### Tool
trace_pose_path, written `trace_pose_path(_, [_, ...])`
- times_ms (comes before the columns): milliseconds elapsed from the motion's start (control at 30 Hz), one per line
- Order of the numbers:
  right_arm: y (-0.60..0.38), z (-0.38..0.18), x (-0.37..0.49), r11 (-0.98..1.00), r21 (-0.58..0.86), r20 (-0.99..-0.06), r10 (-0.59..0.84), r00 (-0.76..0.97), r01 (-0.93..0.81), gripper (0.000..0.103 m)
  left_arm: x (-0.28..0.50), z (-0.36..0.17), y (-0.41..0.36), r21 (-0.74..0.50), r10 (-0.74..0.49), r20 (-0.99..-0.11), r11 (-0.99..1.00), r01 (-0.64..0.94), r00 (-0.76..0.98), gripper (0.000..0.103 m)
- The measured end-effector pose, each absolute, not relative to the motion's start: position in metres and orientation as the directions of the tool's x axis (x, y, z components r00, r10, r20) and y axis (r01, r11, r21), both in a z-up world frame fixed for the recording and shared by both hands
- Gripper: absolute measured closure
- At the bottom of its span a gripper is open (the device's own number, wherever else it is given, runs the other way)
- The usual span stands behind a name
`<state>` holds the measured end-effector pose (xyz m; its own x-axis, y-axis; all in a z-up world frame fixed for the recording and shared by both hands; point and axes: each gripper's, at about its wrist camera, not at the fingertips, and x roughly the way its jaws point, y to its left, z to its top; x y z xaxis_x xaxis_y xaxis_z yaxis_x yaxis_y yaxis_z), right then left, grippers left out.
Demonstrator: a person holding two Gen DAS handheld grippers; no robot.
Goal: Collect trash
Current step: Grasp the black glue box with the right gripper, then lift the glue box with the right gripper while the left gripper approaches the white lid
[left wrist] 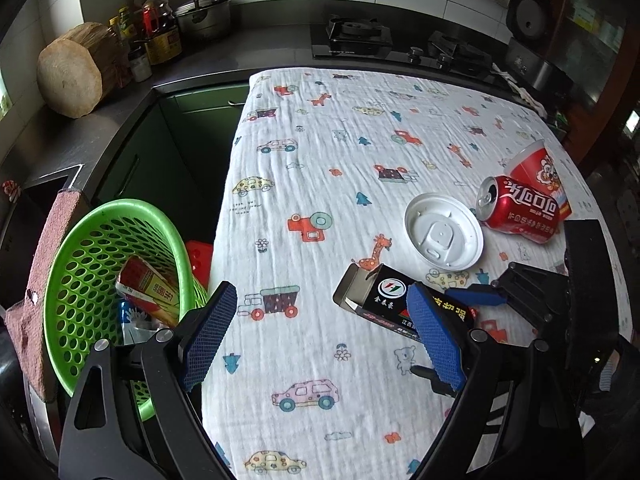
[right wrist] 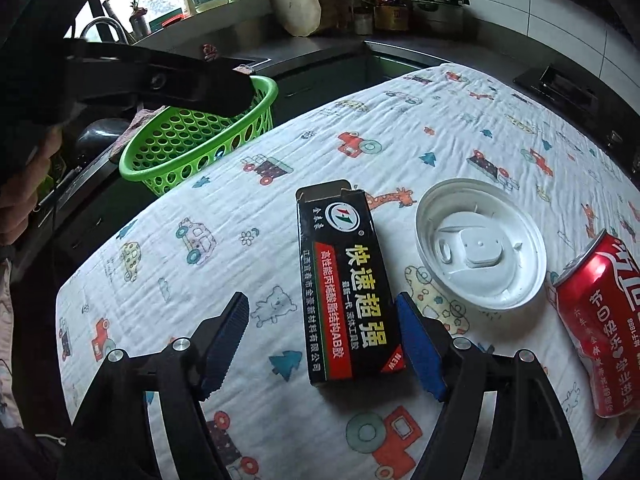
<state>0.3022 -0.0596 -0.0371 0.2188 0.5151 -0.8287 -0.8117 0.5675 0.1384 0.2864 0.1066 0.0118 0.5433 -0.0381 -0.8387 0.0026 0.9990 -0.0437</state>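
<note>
Your right gripper (right wrist: 324,344) hangs low over the near part of the table, fingers spread apart, and the near end of the black box (right wrist: 346,280) lies between them. The right pad sits just beside the box's right edge; whether it touches is hard to tell, and the left pad stands clear of it, so nothing is gripped. The box lies flat on the printed cloth (right wrist: 224,216), its open flap at the far end.

Your left gripper (left wrist: 320,336) hovers at the table's near left edge with its fingers wide apart and nothing between them but cloth. In the left wrist view your right gripper shows just to its right, over the same box (left wrist: 384,296).

Just right of the box lies the white lid (right wrist: 480,244), upturned. Right of that, the dented red can (right wrist: 600,320) lies on its side, and in the left wrist view a red paper cup (left wrist: 536,168) lies tipped over just behind the can, touching it.

Off the table's left side stands the green basket (left wrist: 80,240), already holding a carton (left wrist: 148,292) and some other wrappers. A brown rag (left wrist: 52,264) hangs over its left rim.

Farther back, a round wooden block (left wrist: 72,76), bottles (left wrist: 160,24) and a pot (left wrist: 208,12) stand on the dark counter, with the stove (left wrist: 352,40) to the right.
</note>
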Motion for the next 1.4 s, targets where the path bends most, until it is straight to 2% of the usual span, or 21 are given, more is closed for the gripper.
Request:
trace_pose_path(133, [-0.045,-0.042,0.308,0.576,0.112,-0.843,0.486,0.229,-0.809,0.031,0.279,0.024,0.106,-0.032,-0.032,-0.834,0.999,0.010,0.550,0.017])
trace_pose_path(300, [-0.040,-0.043,0.304,0.589,0.079,-0.850,0.462,0.255,-0.804,0.049,0.257,0.052,0.107,0.011,0.009,-0.816,1.000,0.001,0.577,0.017])
trace_pose_path(367, [-0.041,-0.042,0.304,0.598,0.076,-0.853,0.453,0.258,-0.798,0.059,0.246,0.066,0.109,0.026,0.028,-0.804,1.000,-0.012,0.594,0.017])
trace_pose_path(600, [-0.058,-0.032,0.296,0.625,0.127,-0.849,0.470,0.241,-0.770,0.060,0.230,0.102,0.092,0.042,0.022,-0.761,0.999,0.015,0.648,0.017])
trace_pose_path(833, [-0.109,-0.020,0.286,0.663,0.144,-0.846,0.468,0.257,-0.734,0.060,0.268,0.077,0.056,0.032,-0.047,-0.780,0.993,0.115,0.624,0.017])
trace_pose_path(933, [-0.134,-0.016,0.285,0.680,0.149,-0.846,0.464,0.263,-0.718,0.060,0.287,0.059,0.039,0.021,-0.088,-0.790,0.985,0.171,0.606,0.009])
trace_pose_path(1100, [-0.169,-0.015,0.286,0.707,0.149,-0.852,0.447,0.273,-0.691,0.060,0.316,0.024,0.017,-0.014,-0.140,-0.816,0.975,0.224,0.561,0.006])
trace_pose_path(1400, [-0.198,-0.023,0.287,0.719,0.148,-0.864,0.428,0.264,-0.679,0.060,0.349,-0.036,-0.005,-0.008,-0.155,-0.853,0.959,0.285,0.499,0.005])
